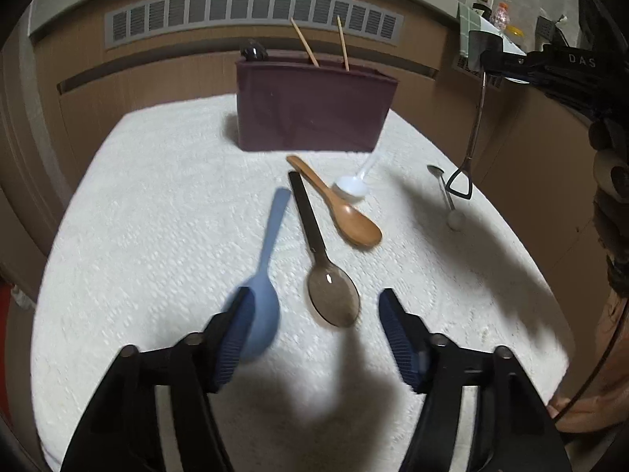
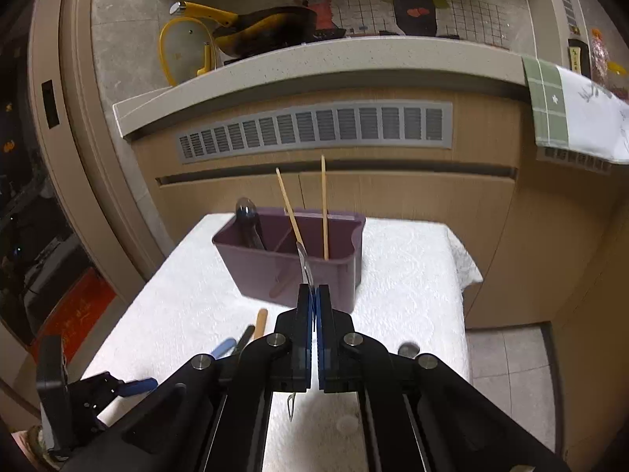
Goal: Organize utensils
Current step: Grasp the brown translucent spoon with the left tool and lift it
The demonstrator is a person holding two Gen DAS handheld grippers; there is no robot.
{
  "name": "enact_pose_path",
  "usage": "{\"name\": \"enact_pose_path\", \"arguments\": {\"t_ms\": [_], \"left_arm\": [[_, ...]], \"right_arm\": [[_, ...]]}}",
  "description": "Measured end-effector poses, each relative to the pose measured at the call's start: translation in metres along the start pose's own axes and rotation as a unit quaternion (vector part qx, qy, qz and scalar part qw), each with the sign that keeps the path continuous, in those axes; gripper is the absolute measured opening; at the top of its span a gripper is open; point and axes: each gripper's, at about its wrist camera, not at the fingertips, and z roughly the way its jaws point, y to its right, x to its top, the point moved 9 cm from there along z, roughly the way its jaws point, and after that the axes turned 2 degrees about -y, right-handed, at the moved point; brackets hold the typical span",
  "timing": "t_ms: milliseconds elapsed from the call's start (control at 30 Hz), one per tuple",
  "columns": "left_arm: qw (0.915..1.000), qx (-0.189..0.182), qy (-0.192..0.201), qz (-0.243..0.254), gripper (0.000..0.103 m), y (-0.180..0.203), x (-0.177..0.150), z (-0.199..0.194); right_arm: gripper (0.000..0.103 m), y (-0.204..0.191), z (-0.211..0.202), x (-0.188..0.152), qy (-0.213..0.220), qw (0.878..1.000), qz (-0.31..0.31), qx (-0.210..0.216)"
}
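A purple utensil holder (image 1: 310, 106) stands at the far end of the white cloth, with two wooden chopsticks (image 1: 304, 41) and a dark spoon (image 1: 253, 53) in it. My left gripper (image 1: 314, 326) is open low over the cloth; a blue spoon (image 1: 263, 287) lies by its left finger and a smoky transparent spoon (image 1: 328, 275) between the fingers. A wooden spoon (image 1: 338, 204), a white plastic spoon (image 1: 354, 185) and a small metal spoon (image 1: 446, 196) lie beyond. My right gripper (image 2: 313, 299) is shut on a metal utensil (image 2: 304, 263), held above the holder (image 2: 291, 263).
The white cloth (image 1: 157, 216) covers a small table before a wooden counter with a grey vent (image 2: 314, 129). A pan (image 2: 267, 29) and a yellow lid sit on the counter top. A green-and-white towel (image 2: 570, 110) hangs at the right. Tiled floor shows at the right.
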Motion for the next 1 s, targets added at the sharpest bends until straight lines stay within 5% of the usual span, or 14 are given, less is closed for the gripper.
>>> {"name": "enact_pose_path", "arguments": {"t_ms": [333, 400, 733, 1000], "left_arm": [[0.9975, 0.069, -0.013, 0.004, 0.059, 0.017, 0.001, 0.031], [0.9968, 0.079, -0.012, 0.003, 0.034, 0.013, 0.003, 0.034], [0.9871, 0.099, 0.125, 0.019, 0.034, 0.000, 0.063, -0.050], [0.9826, 0.095, 0.156, 0.031, 0.020, 0.002, 0.092, -0.079]], "right_arm": [[0.002, 0.008, -0.003, -0.027, 0.001, 1.000, 0.024, -0.013], [0.002, 0.009, -0.005, -0.029, 0.002, 1.000, 0.024, -0.017], [0.002, 0.003, -0.032, -0.017, 0.033, 0.999, 0.011, -0.018], [0.002, -0.011, -0.042, -0.008, 0.041, 0.999, -0.009, -0.014]]}}
